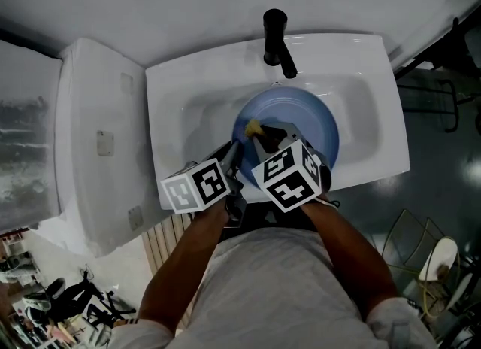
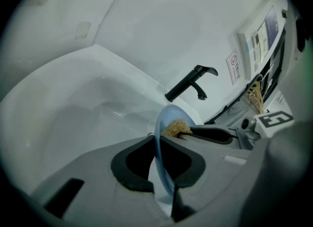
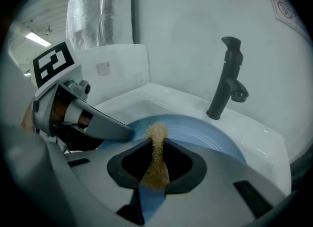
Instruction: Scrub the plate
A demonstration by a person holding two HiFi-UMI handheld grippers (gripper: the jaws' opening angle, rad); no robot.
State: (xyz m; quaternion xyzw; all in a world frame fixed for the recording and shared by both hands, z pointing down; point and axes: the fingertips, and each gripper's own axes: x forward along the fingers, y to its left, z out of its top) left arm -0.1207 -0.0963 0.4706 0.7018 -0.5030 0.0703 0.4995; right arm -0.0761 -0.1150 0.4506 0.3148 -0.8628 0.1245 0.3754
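Observation:
A light blue plate (image 1: 304, 118) stands tilted in the white sink (image 1: 180, 99) below the black faucet (image 1: 276, 39). My left gripper (image 1: 234, 153) is shut on the plate's near-left rim; in the left gripper view the plate (image 2: 165, 118) shows edge-on between the jaws of my left gripper (image 2: 159, 142). My right gripper (image 1: 263, 138) is shut on a tan fibrous scrubber (image 1: 254, 126). The scrubber (image 3: 156, 135) sticks out past the jaws of my right gripper (image 3: 157, 145) and rests on the plate's (image 3: 210, 135) face, close beside the left gripper's fingers (image 3: 105, 128).
The faucet (image 3: 227, 79) rises at the basin's back rim. A white tank-like unit (image 1: 90, 137) stands left of the sink. A silver insulated pipe (image 3: 100, 11) runs up the wall. A wire rack (image 1: 421, 253) sits on the floor at lower right.

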